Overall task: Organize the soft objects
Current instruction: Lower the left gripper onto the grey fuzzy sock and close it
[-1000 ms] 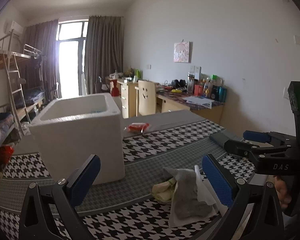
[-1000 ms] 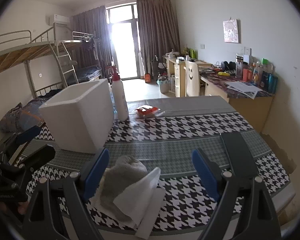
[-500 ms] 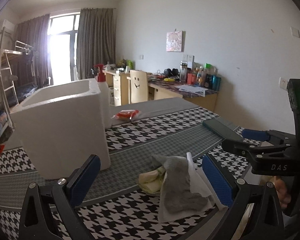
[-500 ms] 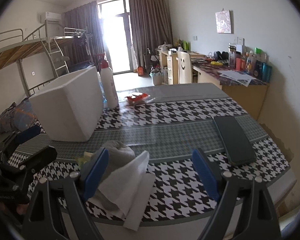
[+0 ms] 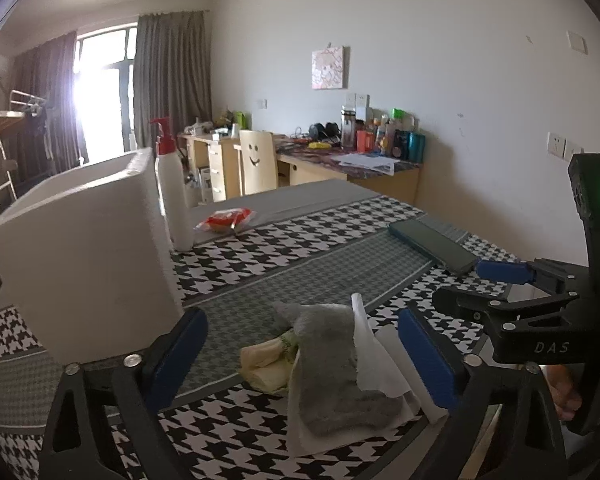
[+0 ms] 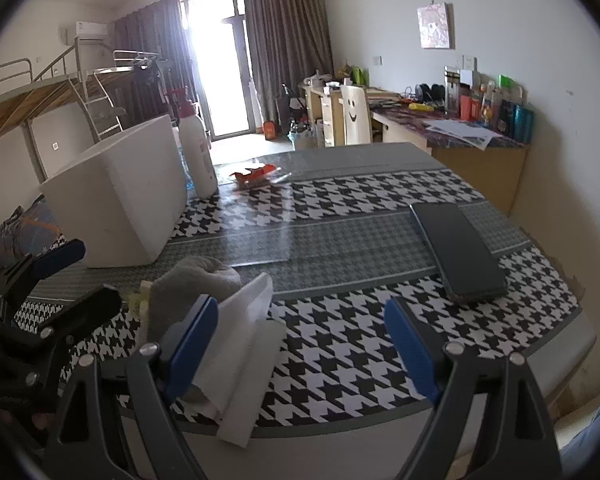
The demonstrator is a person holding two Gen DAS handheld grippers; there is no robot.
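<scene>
The left gripper (image 5: pixel 302 360) has its fingers wide but closing, with a grey sock (image 5: pixel 336 364), a pale yellow cloth (image 5: pixel 266 362) and white paper (image 5: pixel 374 360) lying between them on the houndstooth worktop (image 5: pixel 332 248), unpressed. The right gripper (image 6: pixel 300 344) has its fingers spread and empty over the pile's right edge. A white foam box (image 5: pixel 88 256) stands behind and to the left.

The middle of the table (image 6: pixel 340 240) is left bare between the white foam box (image 5: pixel 88 248) and the dark phone (image 6: pixel 456 252), so a broad lane is offered there. The far left is blocked by the box, with a white pump bottle (image 5: pixel 174 196) just beside it and a red packet (image 5: pixel 224 218) nearby. The near edge is crowded by the heap of soft cloths (image 5: pixel 332 364).
</scene>
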